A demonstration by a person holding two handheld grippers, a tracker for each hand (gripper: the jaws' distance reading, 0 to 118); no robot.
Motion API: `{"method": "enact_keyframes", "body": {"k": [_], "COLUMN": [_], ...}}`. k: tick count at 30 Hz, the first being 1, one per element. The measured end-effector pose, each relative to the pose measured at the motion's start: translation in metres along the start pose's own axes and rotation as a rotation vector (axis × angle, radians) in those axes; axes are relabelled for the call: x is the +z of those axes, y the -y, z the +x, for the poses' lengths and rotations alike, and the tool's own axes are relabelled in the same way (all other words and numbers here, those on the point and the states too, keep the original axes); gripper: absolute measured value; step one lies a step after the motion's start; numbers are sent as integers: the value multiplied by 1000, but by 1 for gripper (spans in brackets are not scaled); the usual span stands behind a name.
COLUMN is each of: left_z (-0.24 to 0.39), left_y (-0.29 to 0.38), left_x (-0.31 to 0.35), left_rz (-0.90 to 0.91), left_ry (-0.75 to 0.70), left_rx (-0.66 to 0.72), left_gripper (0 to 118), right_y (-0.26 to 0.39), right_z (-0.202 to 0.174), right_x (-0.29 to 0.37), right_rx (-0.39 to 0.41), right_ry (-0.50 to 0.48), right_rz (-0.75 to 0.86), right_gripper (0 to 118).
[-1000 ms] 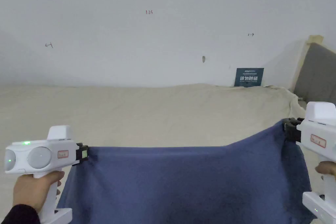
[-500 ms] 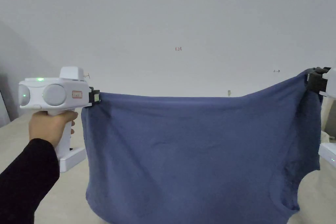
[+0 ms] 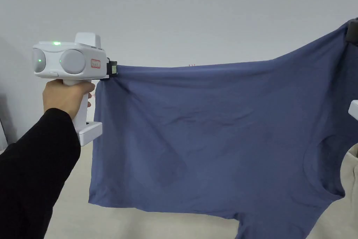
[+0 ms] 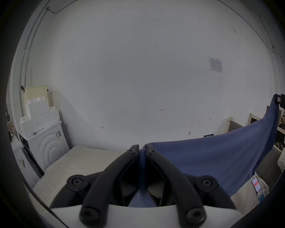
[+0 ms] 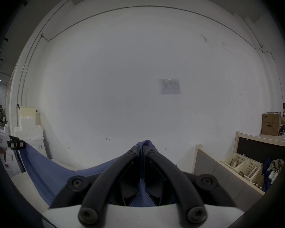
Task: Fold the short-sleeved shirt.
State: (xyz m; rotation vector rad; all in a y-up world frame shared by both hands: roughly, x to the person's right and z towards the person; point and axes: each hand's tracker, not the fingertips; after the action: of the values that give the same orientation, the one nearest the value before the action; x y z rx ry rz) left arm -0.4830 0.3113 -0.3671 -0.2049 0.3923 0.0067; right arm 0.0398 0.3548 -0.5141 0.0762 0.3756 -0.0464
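Observation:
A blue short-sleeved shirt (image 3: 216,134) hangs spread in the air in front of the white wall, stretched between both grippers. My left gripper (image 3: 114,69) is shut on its upper left corner; in the left gripper view blue cloth (image 4: 204,157) is pinched between the jaws of that gripper (image 4: 142,150). My right gripper (image 3: 351,31) holds the upper right corner higher up, at the frame edge; in the right gripper view the gripper (image 5: 141,148) is shut on the shirt's cloth (image 5: 56,170). A sleeve and the neckline hang low on the right.
A bed with a cream sheet (image 3: 80,215) lies under the shirt. A white appliance with foam blocks on top (image 4: 44,142) stands left of the bed. A grey headboard (image 5: 220,177), baskets (image 5: 243,165) and shelves with a cardboard box (image 5: 270,123) are on the right.
Both grippers have risen with the shirt, the right one higher than the left. The shirt now hangs off the bed, showing its lower edge and a sleeve. The head camera has tilted up.

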Motion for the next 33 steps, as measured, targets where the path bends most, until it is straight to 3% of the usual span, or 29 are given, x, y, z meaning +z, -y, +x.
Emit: {"method": "enact_keyframes", "body": {"k": [6,16,24,33], "left_z": [15,30,22,3], "left_y": [33,162,272,381], "left_x": [-39,-80,-50,38], "left_rz": [-32,-224,-379,-531], "left_ry": [16,62,87,104], "left_rx": [-28,-53,-44,-8], "left_gripper": [5,5,5,5], "right_y": [27,157,255,338], "right_z": [5,29,34,33], "right_x": [-14,-5,60,185], "right_rx": [13,-16,-65,-158], "right_ry": [8,18,-19,-22], "right_rz": [-16,-215,-342,-493], "right_gripper": [1,1,1,1]}}
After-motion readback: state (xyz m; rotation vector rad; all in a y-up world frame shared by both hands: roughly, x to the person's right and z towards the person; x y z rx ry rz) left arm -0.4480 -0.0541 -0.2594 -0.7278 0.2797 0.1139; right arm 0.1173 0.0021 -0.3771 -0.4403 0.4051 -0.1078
